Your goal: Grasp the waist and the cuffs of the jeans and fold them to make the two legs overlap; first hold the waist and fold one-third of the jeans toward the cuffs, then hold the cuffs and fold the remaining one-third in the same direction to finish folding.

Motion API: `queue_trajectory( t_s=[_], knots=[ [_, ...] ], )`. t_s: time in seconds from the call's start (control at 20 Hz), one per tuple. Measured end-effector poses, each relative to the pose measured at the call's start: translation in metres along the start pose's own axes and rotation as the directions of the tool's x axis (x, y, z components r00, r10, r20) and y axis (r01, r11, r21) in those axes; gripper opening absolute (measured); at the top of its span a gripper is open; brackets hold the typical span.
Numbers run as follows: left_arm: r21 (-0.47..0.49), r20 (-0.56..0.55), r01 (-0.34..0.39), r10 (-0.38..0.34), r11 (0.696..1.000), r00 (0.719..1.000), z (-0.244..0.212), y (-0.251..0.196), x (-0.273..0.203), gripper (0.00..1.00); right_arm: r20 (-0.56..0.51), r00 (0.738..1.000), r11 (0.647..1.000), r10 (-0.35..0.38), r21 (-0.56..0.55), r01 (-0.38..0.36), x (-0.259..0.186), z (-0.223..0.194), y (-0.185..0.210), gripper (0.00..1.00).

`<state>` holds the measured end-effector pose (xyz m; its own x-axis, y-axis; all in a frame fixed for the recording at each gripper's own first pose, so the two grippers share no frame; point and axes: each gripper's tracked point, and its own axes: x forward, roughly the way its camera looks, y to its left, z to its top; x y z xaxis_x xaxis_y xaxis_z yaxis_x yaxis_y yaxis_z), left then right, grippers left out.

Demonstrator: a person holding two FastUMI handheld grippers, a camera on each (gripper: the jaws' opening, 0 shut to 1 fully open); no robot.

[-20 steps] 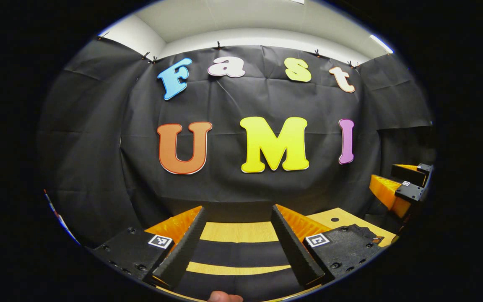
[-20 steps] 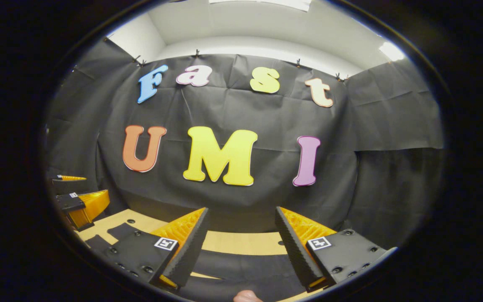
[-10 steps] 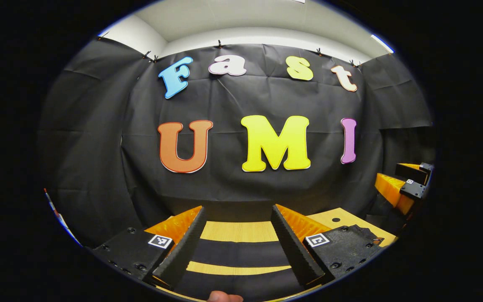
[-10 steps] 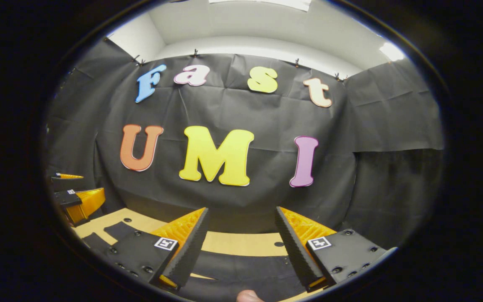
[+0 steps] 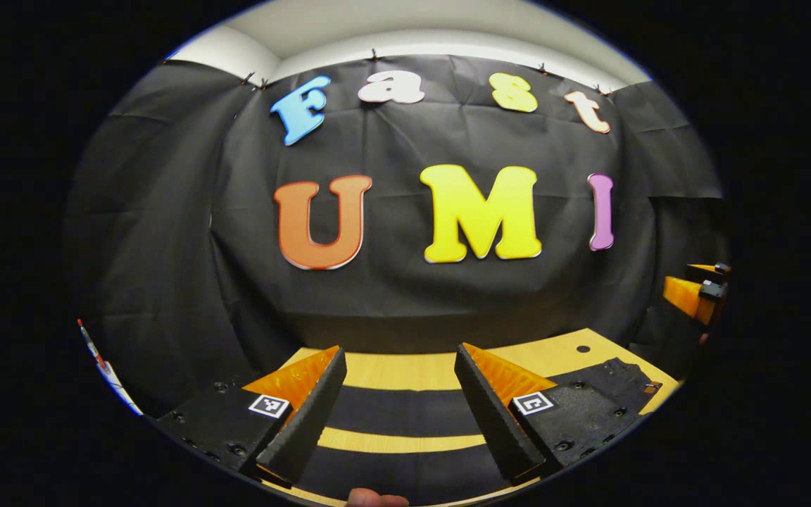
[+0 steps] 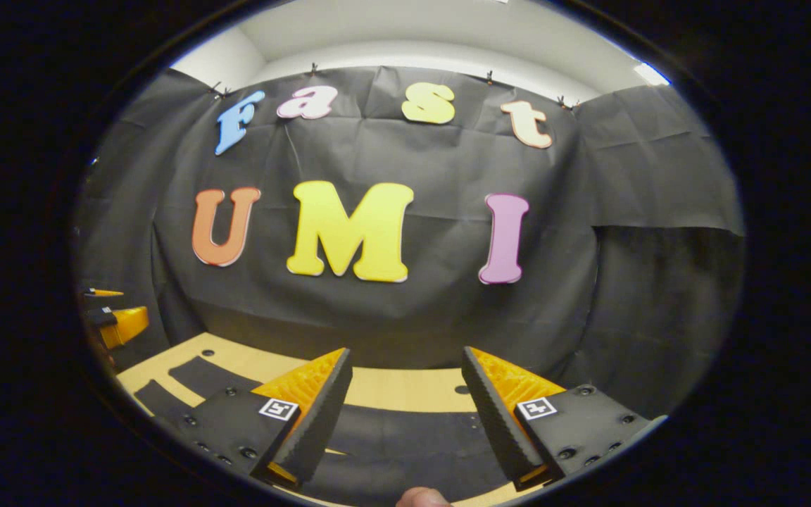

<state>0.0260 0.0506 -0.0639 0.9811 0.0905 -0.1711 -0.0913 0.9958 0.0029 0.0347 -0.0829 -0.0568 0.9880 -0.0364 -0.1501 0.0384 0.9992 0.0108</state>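
Observation:
Black jeans (image 5: 398, 412) lie flat on the wooden table (image 5: 405, 370), the two legs showing as dark bands with a strip of wood between them. My left gripper (image 5: 398, 350) hovers open above the legs, nothing between its fingers. The waist end (image 5: 613, 377) lies to the right of it. In the right gripper view the jeans (image 6: 412, 443) spread under my right gripper (image 6: 406, 352), which is also open and holds nothing. The legs (image 6: 198, 373) run off to the left there.
The booth's black cloth wall (image 5: 405, 296) stands close behind the table's far edge. The right gripper (image 5: 694, 292) shows far right in the left gripper view. The left gripper (image 6: 113, 320) shows far left in the right gripper view. Small holes (image 6: 460, 389) dot the tabletop.
Both views have tipped downward, so more of the table and jeans shows. Each gripper has slid toward the edge of the other's view. Both stay open.

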Motion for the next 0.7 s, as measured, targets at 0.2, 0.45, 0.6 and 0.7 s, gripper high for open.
queue_trajectory(
  t_s=[0.2,0.45,0.6,0.7],
  knots=[
    [-0.136,-0.227,-0.193,0.159,0.972,0.961,-0.074,0.080,-0.009,1.00,-0.135,0.988,0.997,-0.069,0.008,0.071,0.008,-0.046,-0.068,0.97],
    [-0.432,-0.519,-0.391,0.130,0.812,0.845,-0.176,0.127,-0.052,0.99,-0.436,0.900,0.962,0.015,0.251,0.106,-0.005,-0.141,-0.111,0.95],
    [-0.666,-0.617,-0.532,0.014,0.523,0.787,-0.224,0.118,-0.073,0.99,-0.569,0.815,0.865,0.105,0.457,0.208,-0.021,-0.196,-0.119,0.98],
    [-0.728,-0.645,-0.600,-0.035,0.331,0.763,-0.244,0.109,-0.080,0.99,-0.615,0.773,0.782,0.153,0.554,0.286,-0.025,-0.224,-0.130,0.98]
  ],
)
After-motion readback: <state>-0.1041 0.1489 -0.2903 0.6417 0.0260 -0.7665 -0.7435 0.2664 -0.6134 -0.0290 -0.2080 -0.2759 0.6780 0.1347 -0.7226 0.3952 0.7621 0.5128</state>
